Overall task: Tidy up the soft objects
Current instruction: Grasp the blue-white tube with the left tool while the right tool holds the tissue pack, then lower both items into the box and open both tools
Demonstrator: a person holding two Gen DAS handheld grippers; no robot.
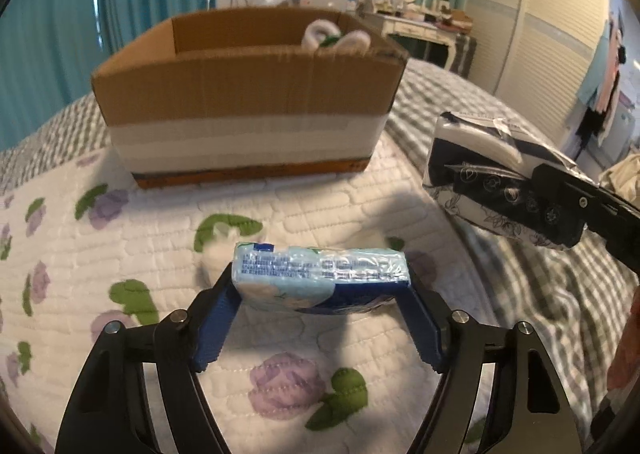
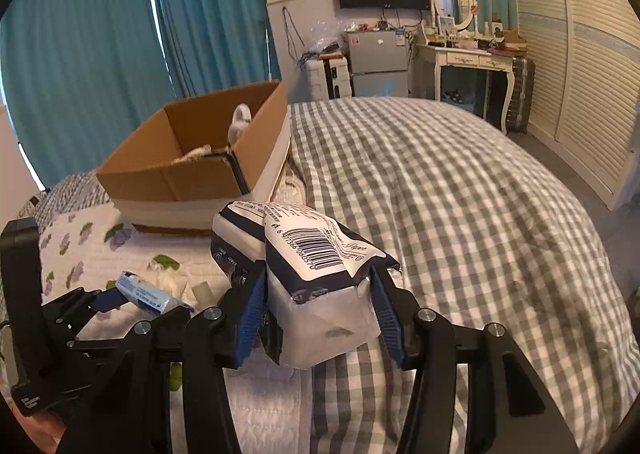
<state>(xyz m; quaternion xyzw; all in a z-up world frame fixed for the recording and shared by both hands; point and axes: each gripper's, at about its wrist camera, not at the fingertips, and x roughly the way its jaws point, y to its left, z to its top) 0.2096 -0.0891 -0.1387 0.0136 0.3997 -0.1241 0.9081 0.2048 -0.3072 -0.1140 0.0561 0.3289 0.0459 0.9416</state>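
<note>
My left gripper (image 1: 322, 284) is shut on a light-blue tissue pack (image 1: 320, 268), one blue pad at each end, low over the floral quilt (image 1: 132, 238). The same pack (image 2: 146, 294) shows at the lower left of the right wrist view. My right gripper (image 2: 320, 278) is shut on a dark-blue and white tissue pack (image 2: 304, 254), held above the bed; it appears at the right in the left wrist view as well (image 1: 480, 174). An open cardboard box (image 1: 248, 94) stands on the bed beyond both packs, with white soft items (image 1: 320, 32) inside.
A small white soft thing (image 1: 214, 260) lies on the quilt just behind the light-blue pack. A grey checked blanket (image 2: 440, 194) covers the bed to the right. Teal curtains (image 2: 100, 54), a dressing table (image 2: 468, 58) and a slatted wardrobe (image 2: 580, 74) stand beyond the bed.
</note>
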